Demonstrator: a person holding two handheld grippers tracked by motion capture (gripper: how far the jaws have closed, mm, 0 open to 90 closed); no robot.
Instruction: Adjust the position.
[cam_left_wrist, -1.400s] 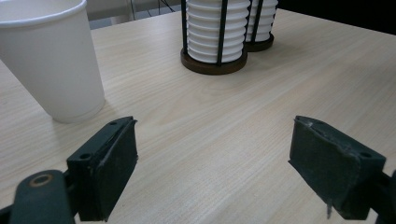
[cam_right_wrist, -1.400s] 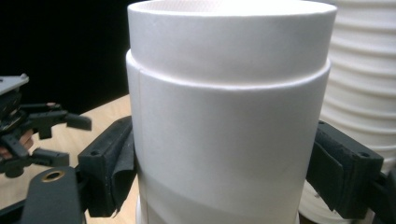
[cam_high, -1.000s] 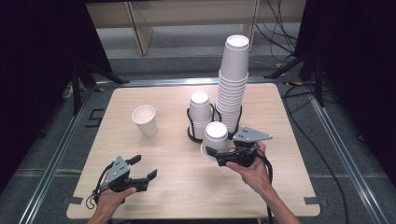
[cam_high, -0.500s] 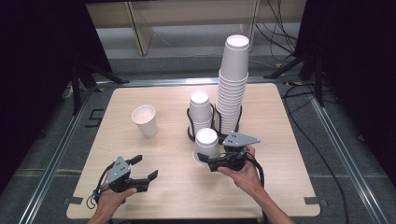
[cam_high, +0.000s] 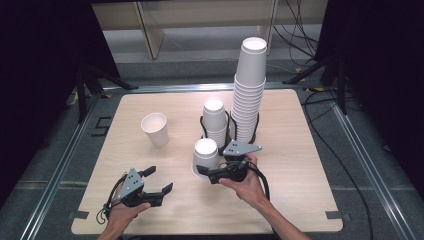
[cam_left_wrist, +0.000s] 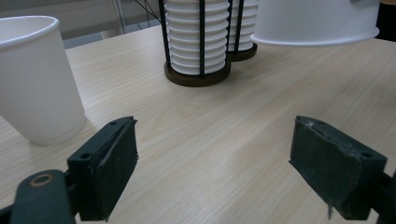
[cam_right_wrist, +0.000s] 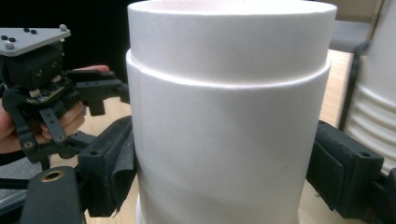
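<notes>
Right gripper (cam_high: 204, 166) has the upside-down white paper cup (cam_high: 205, 154), base up and rim down, with its black fingers (cam_right_wrist: 109, 163) clamped on the two sides of the wall. From the left gripper view that cup's rim (cam_left_wrist: 315, 35) hangs clear of the pale wooden bench (cam_high: 300, 150), so it's in the air, just in front of the two stacks. Behind it stand the short stack of white cups (cam_high: 215, 120) and the tall stack of white cups (cam_high: 248, 90), each in a black wire holder (cam_left_wrist: 196, 77) on a dark round base.

Over on the other side, the left gripper (cam_high: 160, 179) waits low near the bench's front edge, fingers (cam_left_wrist: 107, 172) wide apart with nothing between them. The single upright white paper cup (cam_high: 155, 129) stands alone further back on that side, well apart from the held one.

This looks like the carry step: a cup drawn off a stack and on its way to a spot on the bench. The next move probably calls for getting it right way up to match the upright one, perhaps with the idle left gripper taking a side, then setting it down flat before the fingers let go. Squeeze too hard and that thin wall could buckle
</notes>
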